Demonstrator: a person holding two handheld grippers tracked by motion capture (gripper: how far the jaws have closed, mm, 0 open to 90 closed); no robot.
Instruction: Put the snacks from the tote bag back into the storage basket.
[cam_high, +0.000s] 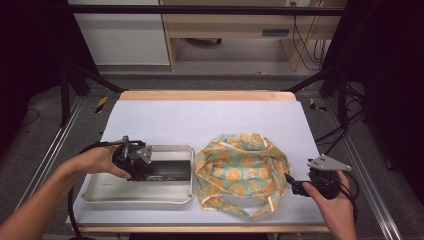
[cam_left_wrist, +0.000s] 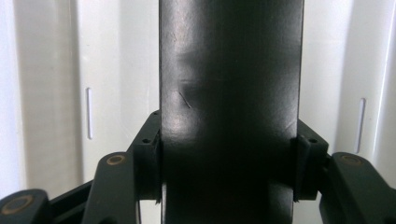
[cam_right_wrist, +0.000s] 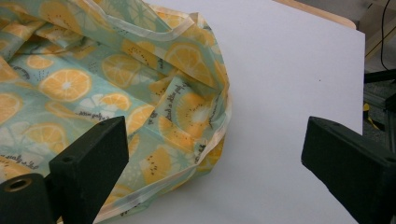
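White paper covers the desk (cam_high: 210, 120), with a wooden strip along its far edge and dark frame rails and cables on the floor around it. We hold a long black box (cam_high: 165, 170) in our left gripper (cam_high: 145, 167), jaws closed on its two sides at a middling width; in the left gripper view the black box (cam_left_wrist: 231, 93) runs straight up between the pads (cam_left_wrist: 152, 170), over the pale floor of the metal tray (cam_high: 170, 200). From the high view the box lies lengthwise in the tray's far half, and we cannot tell whether it rests on the tray or is just lifted. Our right gripper (cam_high: 296, 188) stands wide with nothing between its jaws, just beside the near right edge of the fruit-print cloth bag (cam_high: 242, 172), which lies crumpled in the middle of the desk, right of the tray. We judge the step in hand to be taking the box out of the tray for the bag. Next, the right gripper would need to pinch the hem (cam_right_wrist: 205, 154) and lift it to make a mouth, while the left raises the box clear of the tray's rim and carries it across. Standing in the way are that rim and the bag's collapsed folds, which hide any opening.
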